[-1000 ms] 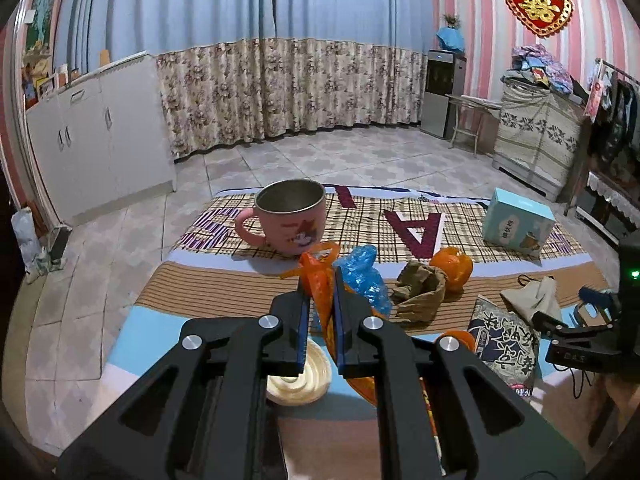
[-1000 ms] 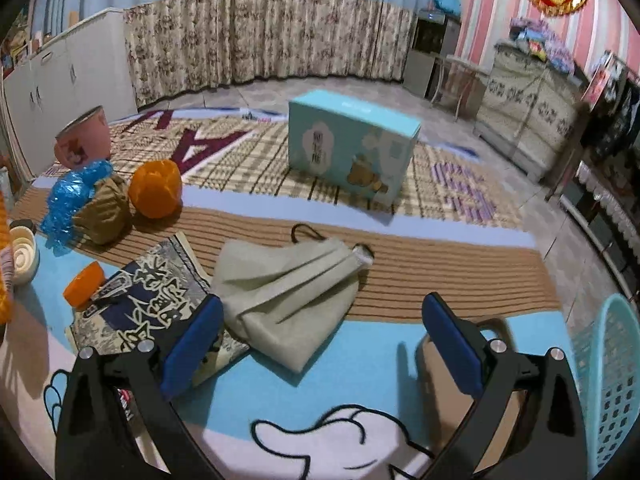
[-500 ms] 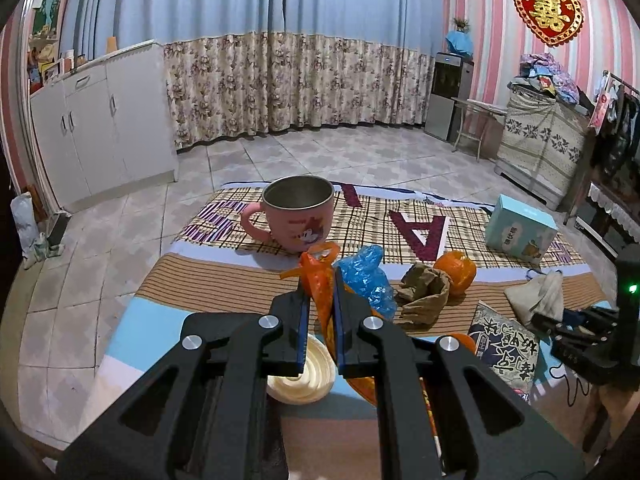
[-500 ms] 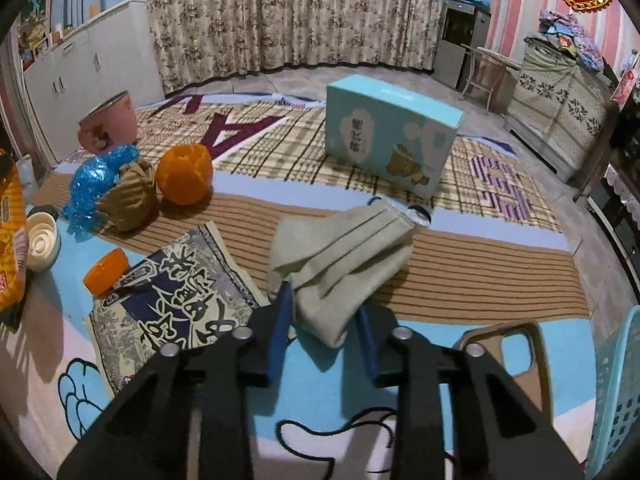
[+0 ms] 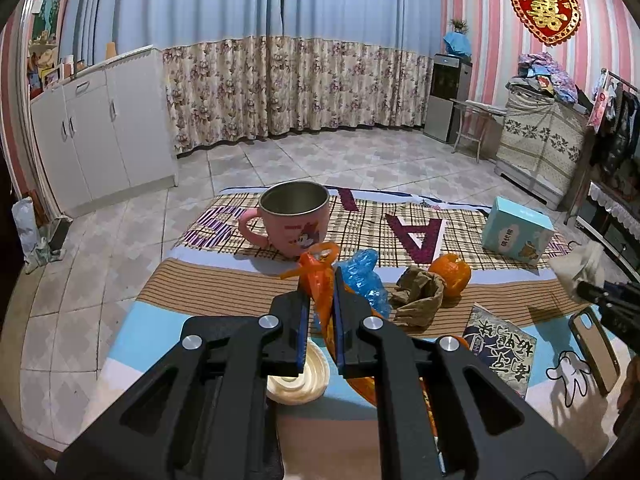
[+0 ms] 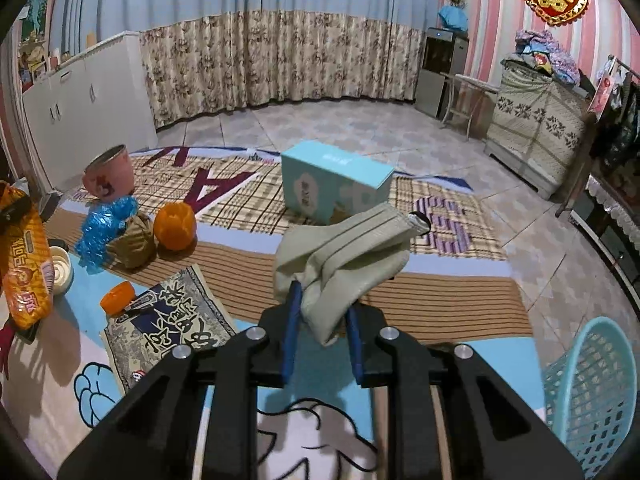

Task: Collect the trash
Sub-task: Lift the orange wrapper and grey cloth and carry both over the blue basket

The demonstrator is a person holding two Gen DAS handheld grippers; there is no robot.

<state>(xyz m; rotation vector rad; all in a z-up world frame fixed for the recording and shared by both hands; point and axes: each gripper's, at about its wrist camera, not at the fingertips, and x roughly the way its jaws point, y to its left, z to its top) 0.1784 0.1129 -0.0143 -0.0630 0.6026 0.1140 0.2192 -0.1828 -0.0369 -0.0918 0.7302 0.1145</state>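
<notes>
Above the patterned mat (image 6: pixel 440 292), left gripper (image 5: pixel 319 308) pinches an orange wrapper (image 5: pixel 320 280), right gripper (image 6: pixel 320 312) seemingly a beige mask (image 6: pixel 344 248).

We take the mug (image 5: pixel 294 216) as landmark: nearer us lie the plastic wrap (image 5: pixel 362 276) and crumpled paper (image 5: pixel 416 294); right of those sits the tangerine (image 5: pixel 450 272), and farther right the box (image 5: pixel 516 232), all on the mat (image 5: pixel 224 284).
</notes>
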